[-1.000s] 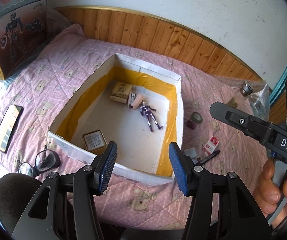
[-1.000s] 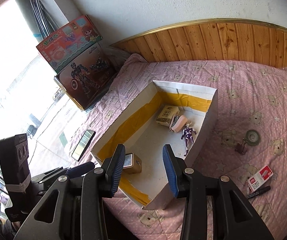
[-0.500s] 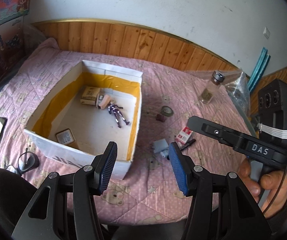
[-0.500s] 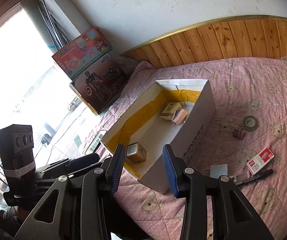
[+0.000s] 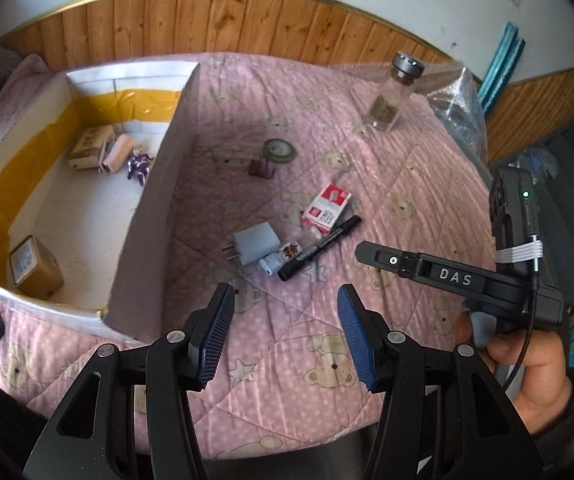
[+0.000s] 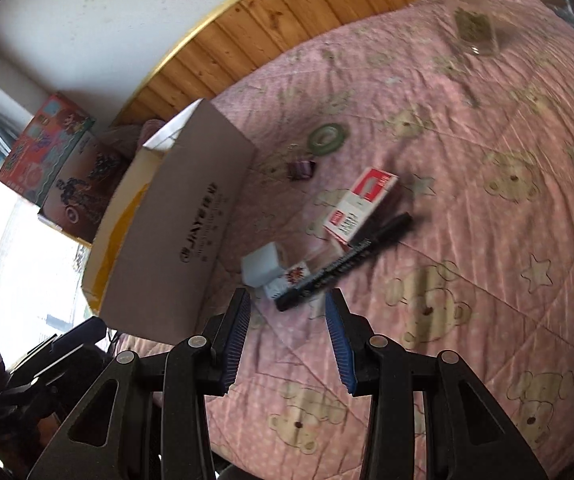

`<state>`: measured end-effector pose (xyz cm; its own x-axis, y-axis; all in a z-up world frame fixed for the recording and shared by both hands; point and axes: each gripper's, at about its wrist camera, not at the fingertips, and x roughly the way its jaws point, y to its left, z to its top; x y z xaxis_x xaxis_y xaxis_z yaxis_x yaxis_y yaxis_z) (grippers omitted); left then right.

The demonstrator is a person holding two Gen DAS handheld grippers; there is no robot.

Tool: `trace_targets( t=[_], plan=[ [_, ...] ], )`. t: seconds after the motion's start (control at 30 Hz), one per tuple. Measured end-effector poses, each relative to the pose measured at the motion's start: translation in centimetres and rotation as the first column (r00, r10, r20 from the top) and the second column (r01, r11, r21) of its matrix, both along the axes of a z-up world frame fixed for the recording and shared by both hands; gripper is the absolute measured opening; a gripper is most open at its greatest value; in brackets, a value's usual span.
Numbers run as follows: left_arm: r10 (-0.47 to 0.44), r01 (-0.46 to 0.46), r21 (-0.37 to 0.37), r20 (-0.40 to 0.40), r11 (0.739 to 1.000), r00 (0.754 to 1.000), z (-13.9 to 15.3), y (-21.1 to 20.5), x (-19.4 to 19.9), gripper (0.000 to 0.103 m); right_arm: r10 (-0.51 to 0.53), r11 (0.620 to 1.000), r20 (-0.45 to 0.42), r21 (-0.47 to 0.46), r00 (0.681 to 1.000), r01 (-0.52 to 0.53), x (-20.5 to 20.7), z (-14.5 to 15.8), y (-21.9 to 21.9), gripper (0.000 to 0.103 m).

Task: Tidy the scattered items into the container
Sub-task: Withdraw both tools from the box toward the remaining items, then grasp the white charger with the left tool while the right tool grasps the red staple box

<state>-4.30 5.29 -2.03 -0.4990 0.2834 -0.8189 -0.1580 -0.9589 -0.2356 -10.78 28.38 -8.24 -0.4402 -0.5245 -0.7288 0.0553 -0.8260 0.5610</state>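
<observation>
Pink quilt point(image 5: 327, 92) printed with bears and stars covers the bed, and the open white box point(image 5: 155, 216) with yellow tape round its inner walls sits at the left of it. Inside the box lie a tan carton point(image 5: 87, 148), a pink case point(image 5: 117, 152) and a purple figure point(image 5: 139, 164) at the far end, and a small brown box point(image 5: 35, 268) at the near corner.

Scattered on the quilt just right of the box, a white plug point(image 5: 253, 246) lies closest to the box wall. Touching it on the far side from the box is a small white item with a red pattern point(image 5: 281, 258), too small to name. A black marker point(image 5: 319, 248) lies slanted beside that, one end near the red-and-white pack point(image 5: 327, 205). Farther from the box, toward the wooden wall panel, sit a dark maroon clip point(image 5: 262, 168) and a green tape roll point(image 5: 279, 149) just beside each other. A glass jar point(image 5: 393, 96) with a metal lid stands upright well beyond them.

Both grippers hang above the quilt and hold nothing. On the left gripper point(image 5: 285, 330) the blue pads stand wide apart over bare quilt near the box's corner. On the right gripper point(image 6: 289, 334) the pads are parted, with the marker's near end just ahead of them, untouched. A hand point(image 5: 527, 364) grips that tool's handle.
</observation>
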Motion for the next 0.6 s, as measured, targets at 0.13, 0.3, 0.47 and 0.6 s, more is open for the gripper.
trace_targets(
  t=[0.13,0.3,0.47,0.6],
  plan=[
    [0.005,-0.004,-0.023,0.041,1.000,0.999,-2.5,1.0,-2.1,0.056,-0.061,0.996,0.066,-0.065,0.996,0.065,-0.9,-1.7,2.0,0.045],
    [0.006,-0.003,-0.054,0.063,0.999,0.998,-4.8,1.9,-4.8,0.056,-0.103,0.987,0.109,-0.112,0.989,0.115,-3.2,-2.5,3.0,0.046],
    [0.025,-0.017,-0.079,0.103,0.997,0.994,-7.1,2.1,-7.2,0.056,-0.154,0.987,0.113,-0.020,0.982,0.157,-7.0,-2.6,3.8,0.057],
    [0.066,-0.059,-0.055,0.142,0.997,0.988,-8.9,1.5,-8.7,0.056,-0.107,0.993,0.136,0.063,0.985,0.099,-9.3,-4.2,2.2,0.058]
  ],
)
